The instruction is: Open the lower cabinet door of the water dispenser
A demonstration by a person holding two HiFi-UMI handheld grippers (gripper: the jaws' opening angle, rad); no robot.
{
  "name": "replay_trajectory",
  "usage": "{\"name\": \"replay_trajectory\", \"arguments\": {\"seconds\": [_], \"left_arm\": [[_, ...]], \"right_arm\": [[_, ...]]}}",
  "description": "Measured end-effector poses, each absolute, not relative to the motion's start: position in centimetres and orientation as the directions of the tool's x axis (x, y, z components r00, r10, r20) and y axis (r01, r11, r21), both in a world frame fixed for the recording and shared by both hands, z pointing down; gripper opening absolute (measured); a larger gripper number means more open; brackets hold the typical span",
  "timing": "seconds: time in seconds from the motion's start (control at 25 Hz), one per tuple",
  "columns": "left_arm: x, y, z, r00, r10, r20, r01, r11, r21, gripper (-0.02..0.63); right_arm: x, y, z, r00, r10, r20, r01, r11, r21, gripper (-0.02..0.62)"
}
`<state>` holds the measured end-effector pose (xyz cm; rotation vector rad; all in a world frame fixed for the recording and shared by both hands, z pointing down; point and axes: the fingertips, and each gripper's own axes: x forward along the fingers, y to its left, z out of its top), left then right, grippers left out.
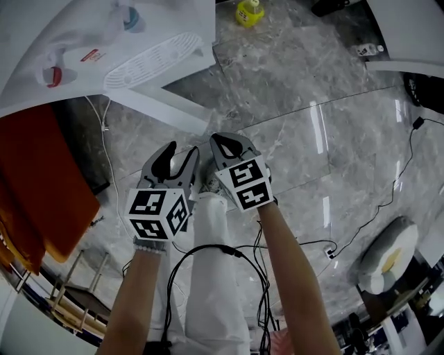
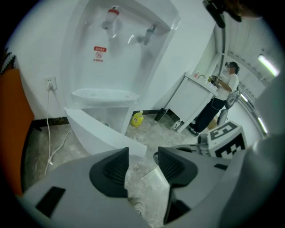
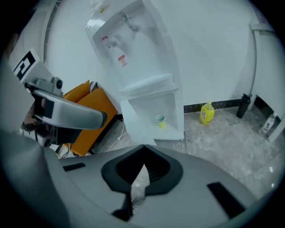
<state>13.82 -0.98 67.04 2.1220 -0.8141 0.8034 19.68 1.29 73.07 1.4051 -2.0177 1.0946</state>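
Note:
The white water dispenser (image 1: 104,41) stands at the top left of the head view, with a red and a blue tap. Its lower cabinet door (image 1: 163,104) is swung out over the marble floor, and it also shows as a white panel (image 2: 98,131) in the left gripper view. Inside the open cabinet sits a small cup (image 3: 160,120). My left gripper (image 1: 182,154) hangs short of the door, open, with only floor between its pads (image 2: 111,167). Beside it, my right gripper (image 1: 232,145) is shut with nothing in it, its tips meeting (image 3: 143,149).
A yellow bottle (image 1: 248,12) stands on the floor beyond the dispenser. An orange panel (image 1: 41,187) leans at the left, and a white power cord (image 1: 104,139) hangs by it. Black cables (image 1: 388,194) cross the floor on the right. A person (image 2: 222,98) stands far off by a white table.

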Motion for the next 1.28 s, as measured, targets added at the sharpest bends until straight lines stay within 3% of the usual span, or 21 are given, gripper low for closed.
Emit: {"name": "replay_trajectory", "arguments": {"seconds": [0.36, 0.64, 0.96, 1.28], "left_arm": [[15.4, -0.6, 71.3, 0.531, -0.291, 0.796, -0.847, -0.156, 0.508, 0.250], [16.3, -0.5, 74.4, 0.499, -0.289, 0.817, -0.807, 0.188, 0.560, 0.305], [16.3, -1.2, 76.0, 0.459, -0.270, 0.846, -0.818, 0.244, 0.521, 0.311], [16.2, -0.7, 75.7, 0.493, -0.234, 0.838, -0.836, 0.139, 0.531, 0.264]], "right_arm": [[25.4, 3.9, 72.1, -0.310, -0.605, 0.734, -0.939, 0.071, -0.338, 0.003], [25.9, 5.6, 72.2, -0.328, -0.590, 0.738, -0.930, 0.065, -0.361, 0.003], [24.1, 6.0, 72.5, -0.378, -0.563, 0.735, -0.913, 0.097, -0.396, 0.003], [22.5, 5.4, 72.3, -0.395, -0.546, 0.739, -0.911, 0.128, -0.392, 0.003]]}}
